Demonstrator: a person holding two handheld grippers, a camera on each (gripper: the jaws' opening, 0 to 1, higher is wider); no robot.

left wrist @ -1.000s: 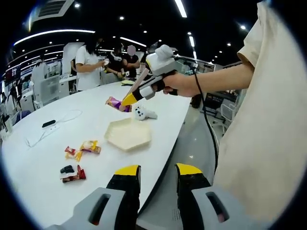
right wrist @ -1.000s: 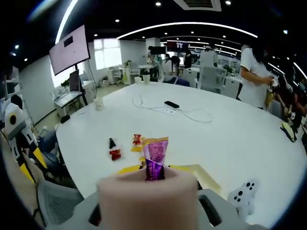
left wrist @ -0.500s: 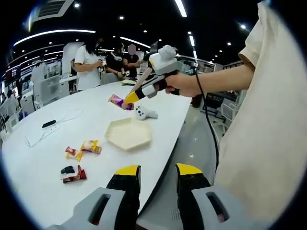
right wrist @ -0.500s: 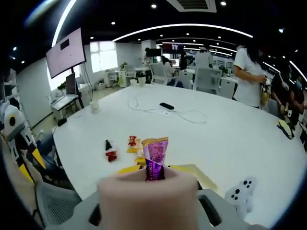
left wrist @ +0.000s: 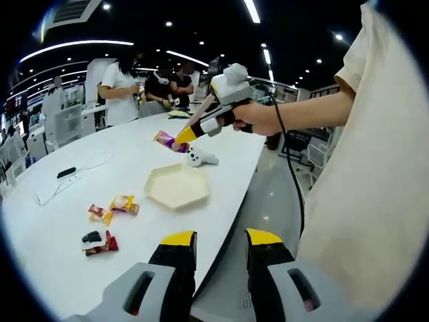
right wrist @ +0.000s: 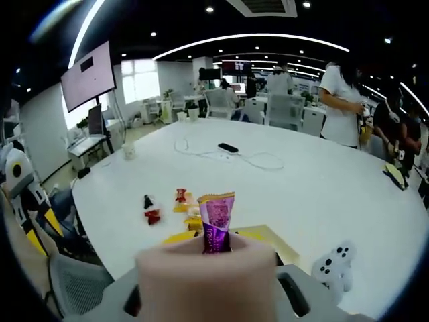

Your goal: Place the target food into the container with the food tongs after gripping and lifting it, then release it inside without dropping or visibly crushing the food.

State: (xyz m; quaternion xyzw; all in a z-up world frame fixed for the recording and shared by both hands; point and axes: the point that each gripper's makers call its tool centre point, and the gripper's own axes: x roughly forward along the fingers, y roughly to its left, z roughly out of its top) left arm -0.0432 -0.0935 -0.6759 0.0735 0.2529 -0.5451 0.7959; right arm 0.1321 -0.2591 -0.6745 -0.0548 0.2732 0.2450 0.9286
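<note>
A purple snack packet (right wrist: 218, 223) stands upright in my right gripper (right wrist: 216, 237), which is shut on its lower end. In the left gripper view a hand holds that right gripper (left wrist: 181, 139) in the air, with the packet (left wrist: 166, 139) above the table just past the far side of a cream hexagonal tray (left wrist: 177, 186). From the right gripper view, the tray's edge (right wrist: 279, 244) shows just behind the packet. My left gripper (left wrist: 221, 240) is open, with nothing between its yellow-tipped jaws, low at the table's near edge. It also shows at the left (right wrist: 20, 176).
Several wrapped candies (left wrist: 112, 206) (right wrist: 179, 196) lie left of the tray on the white table (left wrist: 60, 221). A white controller (left wrist: 200, 158) (right wrist: 333, 264) rests beyond the tray. A black device with a white cable (right wrist: 229, 147) lies farther off. People stand at the table's far side.
The right gripper, still holding the packet, has drifted slightly up and away across the table. The left gripper stays open in the same place.
</note>
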